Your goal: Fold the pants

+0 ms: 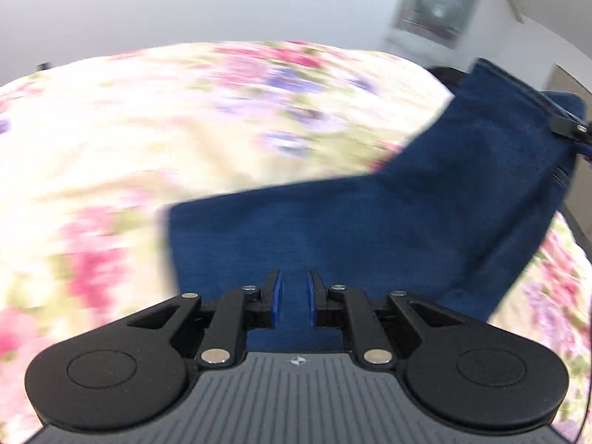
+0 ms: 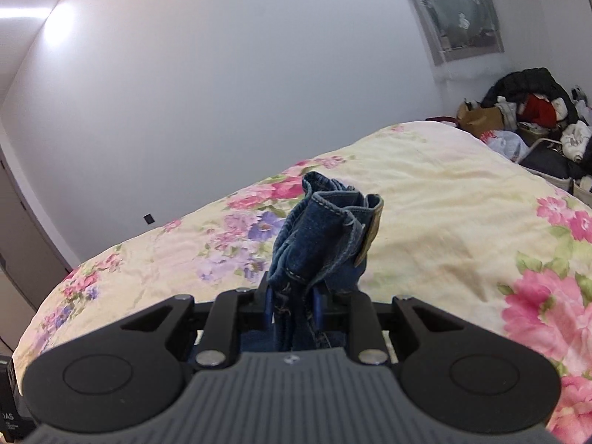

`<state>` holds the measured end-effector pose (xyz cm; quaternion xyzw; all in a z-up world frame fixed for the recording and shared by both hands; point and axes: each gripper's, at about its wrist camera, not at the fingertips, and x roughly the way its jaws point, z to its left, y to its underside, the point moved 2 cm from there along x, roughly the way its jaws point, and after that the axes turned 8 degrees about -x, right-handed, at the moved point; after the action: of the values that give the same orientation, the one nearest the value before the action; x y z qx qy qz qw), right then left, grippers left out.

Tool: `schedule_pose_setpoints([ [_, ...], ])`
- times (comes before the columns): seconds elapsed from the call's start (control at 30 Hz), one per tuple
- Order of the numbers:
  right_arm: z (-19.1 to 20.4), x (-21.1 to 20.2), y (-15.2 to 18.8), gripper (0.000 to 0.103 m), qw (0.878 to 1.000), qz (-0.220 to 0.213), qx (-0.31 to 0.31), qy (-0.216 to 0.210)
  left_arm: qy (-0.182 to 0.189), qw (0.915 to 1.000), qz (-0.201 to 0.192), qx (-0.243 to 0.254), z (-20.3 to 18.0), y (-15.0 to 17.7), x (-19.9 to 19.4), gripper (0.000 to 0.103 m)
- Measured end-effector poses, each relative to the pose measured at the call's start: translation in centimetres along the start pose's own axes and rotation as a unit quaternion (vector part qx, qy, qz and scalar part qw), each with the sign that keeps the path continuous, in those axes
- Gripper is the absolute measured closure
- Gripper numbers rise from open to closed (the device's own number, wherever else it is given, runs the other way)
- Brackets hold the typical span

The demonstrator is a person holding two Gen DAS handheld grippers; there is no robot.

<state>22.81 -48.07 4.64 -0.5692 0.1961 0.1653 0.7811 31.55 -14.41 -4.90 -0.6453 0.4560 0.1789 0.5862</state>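
Note:
The pants are dark blue jeans, spread above a floral bedspread. In the left wrist view my left gripper has its blue pads a narrow gap apart, with the denim passing between or under them; I cannot tell if it grips. The cloth rises to the upper right, where my right gripper's fingertip shows at its edge. In the right wrist view my right gripper is shut on the bunched waistband of the pants, held above the bedspread.
The bed fills both views, with a plain white wall behind it. A pile of clothes and bags lies past the bed's far right corner. A dark hanging cloth is on the wall. A door is at the left.

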Motion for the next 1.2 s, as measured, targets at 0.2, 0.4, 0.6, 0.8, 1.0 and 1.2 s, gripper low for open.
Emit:
schedule_pose_setpoints([
  [0.2, 9.2, 2.1, 1.2, 0.087, 0.998, 0.025, -0.027, -0.050, -0.028, 0.9990, -0.015, -0.032, 6.7, 0.3, -3.6, 0.089],
  [0.4, 17.3, 7.1, 8.8, 0.089, 0.985, 0.113, -0.062, -0.111, -0.031, 0.9983, 0.003, -0.049, 10.4, 2.0, -3.8, 0.089],
  [0.6, 19.5, 11.1, 18.0, 0.088, 0.965, 0.207, -0.115, -0.113, -0.004, 0.9982, 0.009, -0.060, 11.6, 2.9, -3.4, 0.087],
  [0.8, 19.7, 12.3, 18.1, 0.081, 0.955, 0.241, -0.123, -0.117, 0.047, 0.9923, 0.009, -0.114, 11.9, 2.3, -2.4, 0.068],
  [1.0, 21.0, 10.9, 15.9, 0.063, 0.947, 0.254, -0.131, -0.145, 0.099, 0.9770, 0.005, -0.189, 12.2, 1.0, -1.1, 0.058],
  [1.2, 19.7, 10.1, 11.4, 0.061, 0.964, 0.179, -0.170, -0.099, 0.151, 0.9495, 0.008, -0.275, 12.5, -0.8, 2.4, 0.049],
])
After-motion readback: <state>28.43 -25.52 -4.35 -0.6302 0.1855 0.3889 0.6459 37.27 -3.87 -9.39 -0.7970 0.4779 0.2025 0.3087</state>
